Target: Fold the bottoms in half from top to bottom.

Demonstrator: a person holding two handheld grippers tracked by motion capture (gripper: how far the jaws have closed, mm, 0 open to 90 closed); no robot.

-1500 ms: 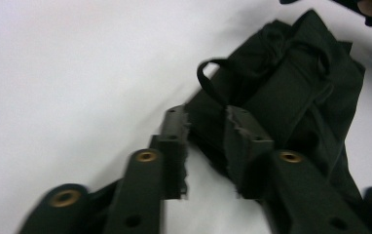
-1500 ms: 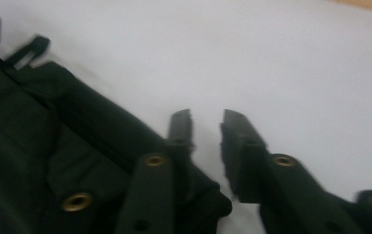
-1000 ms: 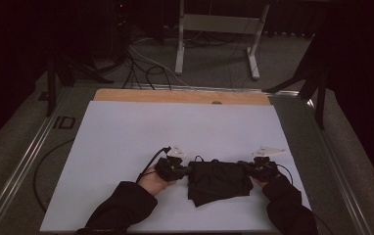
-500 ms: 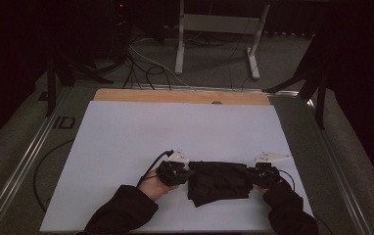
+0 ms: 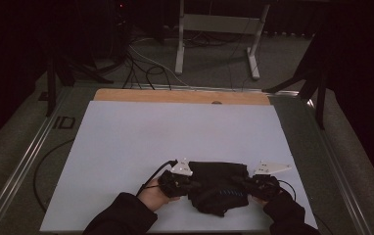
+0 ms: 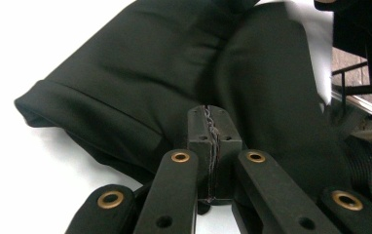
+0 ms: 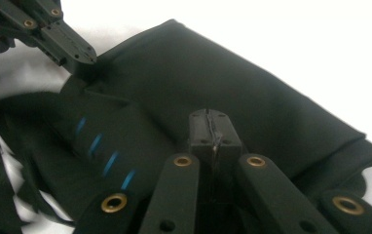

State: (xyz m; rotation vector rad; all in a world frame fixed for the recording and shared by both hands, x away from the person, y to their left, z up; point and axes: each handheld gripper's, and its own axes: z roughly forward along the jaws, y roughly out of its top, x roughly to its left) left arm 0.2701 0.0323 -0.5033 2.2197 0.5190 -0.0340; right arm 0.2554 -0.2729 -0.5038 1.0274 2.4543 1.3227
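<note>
A black garment (image 5: 219, 183) lies bunched near the front edge of the white table top (image 5: 175, 132). Short blue stripes (image 7: 103, 151) mark one fold. My left gripper (image 5: 192, 186) is at the garment's left side and my right gripper (image 5: 244, 183) at its right side, each held by a hand in a dark sleeve. In the left gripper view the jaws (image 6: 208, 109) are shut, with the cloth (image 6: 125, 87) creasing toward their tip. In the right gripper view the jaws (image 7: 209, 114) are shut over the cloth (image 7: 198, 73), and the left gripper (image 7: 84, 58) touches its far edge.
A wooden strip (image 5: 180, 96) runs along the table's far edge, and metal rails (image 5: 43, 142) line its sides. A black cable (image 5: 151, 176) trails from the left gripper. Beyond the table, a metal stand (image 5: 214, 29) and loose cables (image 5: 146, 63) sit on the floor.
Both grippers have come a little toward the front edge, and the garment came with them and bunched up thicker between them.
</note>
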